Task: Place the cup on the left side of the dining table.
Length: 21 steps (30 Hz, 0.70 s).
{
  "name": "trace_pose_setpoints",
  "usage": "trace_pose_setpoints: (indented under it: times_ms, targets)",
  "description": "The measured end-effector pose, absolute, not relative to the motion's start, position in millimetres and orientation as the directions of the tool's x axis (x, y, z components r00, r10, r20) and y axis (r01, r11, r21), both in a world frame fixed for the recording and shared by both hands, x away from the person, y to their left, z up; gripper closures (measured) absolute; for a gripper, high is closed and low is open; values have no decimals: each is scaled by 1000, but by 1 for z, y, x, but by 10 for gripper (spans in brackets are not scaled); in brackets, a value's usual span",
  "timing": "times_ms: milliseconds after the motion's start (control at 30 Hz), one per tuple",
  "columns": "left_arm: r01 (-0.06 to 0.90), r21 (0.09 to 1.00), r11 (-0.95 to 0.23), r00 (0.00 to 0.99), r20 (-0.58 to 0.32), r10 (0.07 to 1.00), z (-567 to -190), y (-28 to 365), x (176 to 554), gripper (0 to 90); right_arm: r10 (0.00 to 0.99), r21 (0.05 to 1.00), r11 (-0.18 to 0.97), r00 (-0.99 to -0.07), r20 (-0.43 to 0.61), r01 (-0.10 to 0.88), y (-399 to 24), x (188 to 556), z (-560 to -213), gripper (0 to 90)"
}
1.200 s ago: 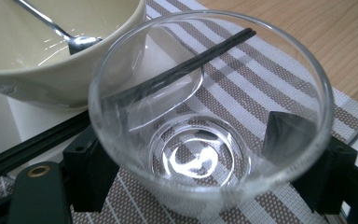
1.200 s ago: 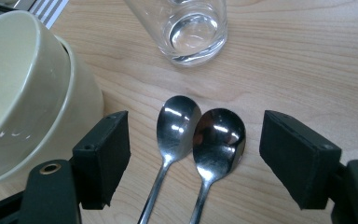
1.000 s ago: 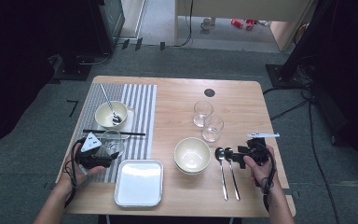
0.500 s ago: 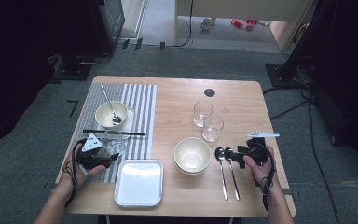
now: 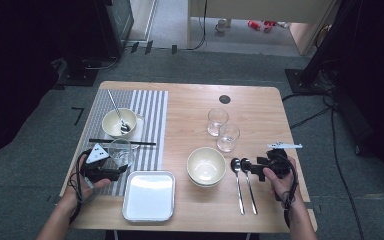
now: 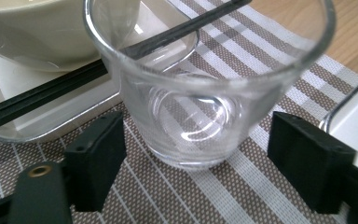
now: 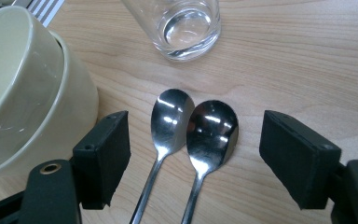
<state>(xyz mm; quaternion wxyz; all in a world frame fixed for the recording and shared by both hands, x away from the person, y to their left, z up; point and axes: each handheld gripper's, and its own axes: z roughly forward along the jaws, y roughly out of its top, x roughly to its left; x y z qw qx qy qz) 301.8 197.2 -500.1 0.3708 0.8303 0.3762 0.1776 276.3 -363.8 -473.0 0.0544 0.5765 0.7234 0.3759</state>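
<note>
**Glass cup between wide jaws on the left, two spoons between wide jaws on the right**

Clear glass (image 6: 200, 88) stands upright on the striped placemat (image 6: 242, 186) at the near left of the table (image 5: 190, 105). The left gripper (image 6: 196, 163) has its jaws on both sides of the glass base, but the pads (image 6: 98, 158) do not touch it; a gap shows on each side. These jaws have just been opening, so the glass is released and stands free. Just behind the glass lie black chopsticks (image 6: 51, 91), and behind them a cream bowl (image 6: 28, 32) on a white tray. On the right of the glass the rim of the white rectangular plate (image 6: 354, 121) is near.

On the near right of the table, two steel spoons (image 7: 196, 130) lie side by side on the bare wood, their bowls touching. The right gripper (image 7: 196, 158) is spread wide around them and its pads press on nothing. On the left of the spoons stand stacked cream bowls (image 7: 28, 88), and beyond the spoons stands another empty glass (image 7: 182, 28).
</note>
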Motion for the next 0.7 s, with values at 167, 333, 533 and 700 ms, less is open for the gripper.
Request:
trace_pose_setpoints:
  times_ms: [167,333,533,700]
  targets:
    - [487,752,-445,646,32,763,-498,202,293,177,877,616,60,-336,343,786,-365,274,-474,236]
    - [499,756,-423,618,31,785,-494,210,286,175,890,646,83,-349,295,759,-365,268,-471,226]
    - [526,757,-388,589,5,808,-494,223,275,175,897,686,116,-372,237,718,-369,256,-469,221]
    - [539,759,-365,564,-4,826,-495,233,268,176,898,707,125,-382,217,697,-375,246,-467,220]
